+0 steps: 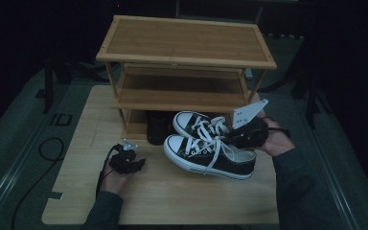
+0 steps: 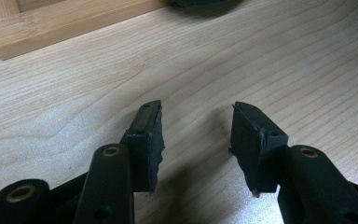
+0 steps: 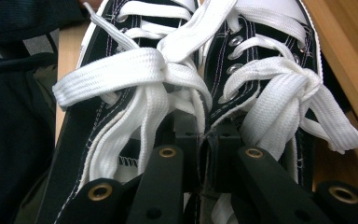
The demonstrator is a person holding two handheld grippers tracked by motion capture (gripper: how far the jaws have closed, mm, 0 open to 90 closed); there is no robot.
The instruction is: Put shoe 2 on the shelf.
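The right gripper's (image 3: 204,140) fingers are pressed together on the inner side walls of a pair of sneakers (image 1: 206,146), one black canvas wall from each shoe pinched between the pads. In the right gripper view the white laces (image 3: 168,70) bunch in knots just above the fingers, and the two shoes run away from the camera side by side. From the high view the right gripper (image 1: 249,136) sits at the heel end of the pair, with its grey plate (image 1: 249,113) tilted above it and the person's right hand (image 1: 275,141) behind it. The sneakers are black with white toe caps and soles; they are in front of the shoe rack (image 1: 184,72), toes pointing toward its lower left, the nearer shoe tilted with its heel raised off the tabletop (image 1: 172,191). Whether the toes touch the tabletop I cannot tell. A dark thing (image 1: 155,127) stands on the lowest shelf of the shoe rack, just behind the toes.

The left gripper's (image 2: 196,135) fingers stand wide apart with nothing between them, bare wood grain showing in the gap. From the high view the left gripper (image 1: 127,160) rests low over the tabletop, left of the sneakers and well apart from them, in front of the shoe rack's left leg, held by the left hand (image 1: 115,177).
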